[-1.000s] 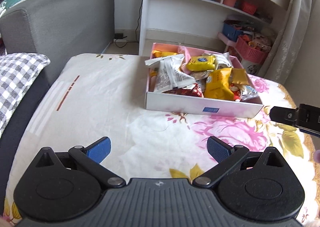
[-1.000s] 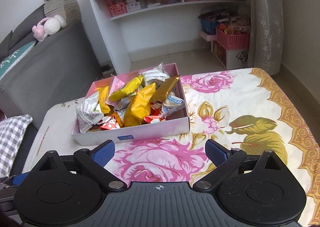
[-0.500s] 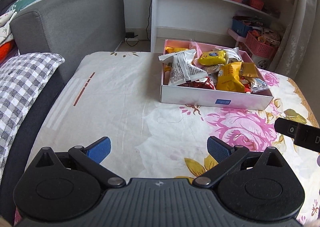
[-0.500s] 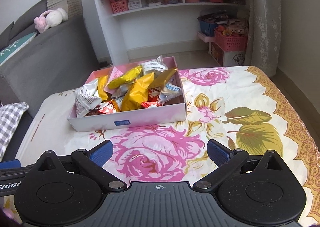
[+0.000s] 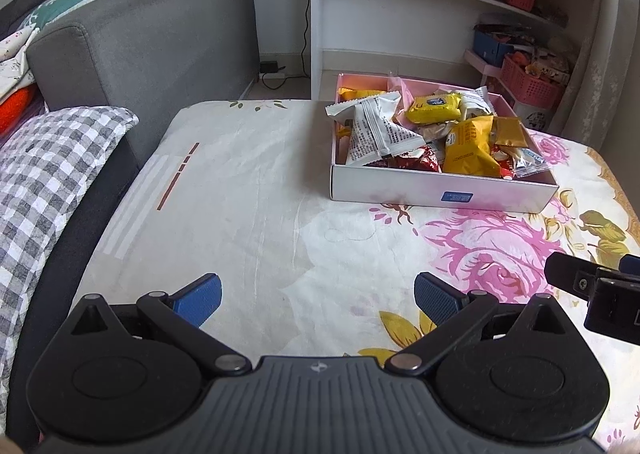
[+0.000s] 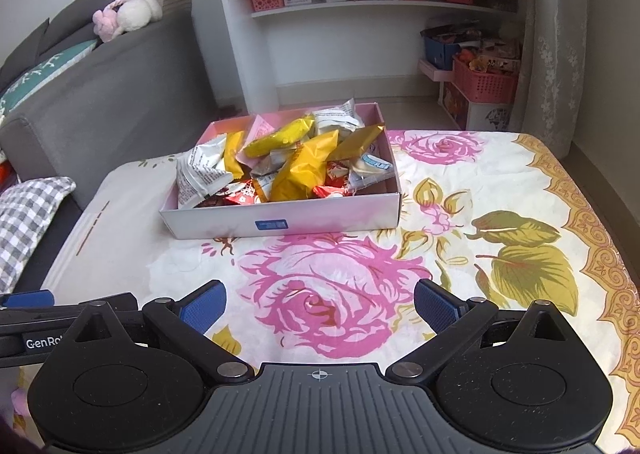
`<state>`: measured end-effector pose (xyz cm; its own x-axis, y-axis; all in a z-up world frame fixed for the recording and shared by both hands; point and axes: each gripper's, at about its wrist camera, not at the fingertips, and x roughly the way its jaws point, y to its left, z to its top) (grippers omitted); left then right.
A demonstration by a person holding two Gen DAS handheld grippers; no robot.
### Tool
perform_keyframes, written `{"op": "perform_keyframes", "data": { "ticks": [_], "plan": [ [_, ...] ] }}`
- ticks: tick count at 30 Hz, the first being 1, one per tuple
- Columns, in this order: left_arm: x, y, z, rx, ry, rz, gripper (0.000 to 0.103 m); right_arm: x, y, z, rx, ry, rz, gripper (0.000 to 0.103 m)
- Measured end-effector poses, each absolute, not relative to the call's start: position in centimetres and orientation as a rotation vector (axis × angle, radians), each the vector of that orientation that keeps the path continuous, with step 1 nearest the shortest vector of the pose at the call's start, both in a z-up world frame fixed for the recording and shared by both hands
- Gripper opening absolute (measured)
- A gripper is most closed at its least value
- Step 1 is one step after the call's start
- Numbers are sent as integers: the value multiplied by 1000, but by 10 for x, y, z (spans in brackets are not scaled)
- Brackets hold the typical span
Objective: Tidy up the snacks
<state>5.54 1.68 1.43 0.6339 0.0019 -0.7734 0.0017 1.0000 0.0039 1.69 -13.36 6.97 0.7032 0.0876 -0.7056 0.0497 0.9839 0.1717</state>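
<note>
Both the left gripper [image 5: 316, 296] and right gripper [image 6: 320, 304] hung spread and empty over bare floral cloth [image 6: 500, 190]; the snack-filled pink cardboard box [image 6: 280, 220] sat well beyond their fingertips.

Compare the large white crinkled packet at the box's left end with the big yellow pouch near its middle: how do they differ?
The white crinkled packet is pale with dense dark print; the yellow pouch is bright yellow with a small blue mark. The white packet leans against the left wall of the pink-lined cardboard box, while the yellow pouch lies toward the front wall. Both are sealed, puffy, and rest on other snacks.
</note>
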Motion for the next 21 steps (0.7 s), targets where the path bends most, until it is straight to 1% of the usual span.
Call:
{"op": "perform_keyframes", "data": {
  "ticks": [21],
  "plan": [
    [54, 16, 18, 14, 875, -1, 103, 18, -131, 65, 168, 807, 20, 101]
  ]
}}
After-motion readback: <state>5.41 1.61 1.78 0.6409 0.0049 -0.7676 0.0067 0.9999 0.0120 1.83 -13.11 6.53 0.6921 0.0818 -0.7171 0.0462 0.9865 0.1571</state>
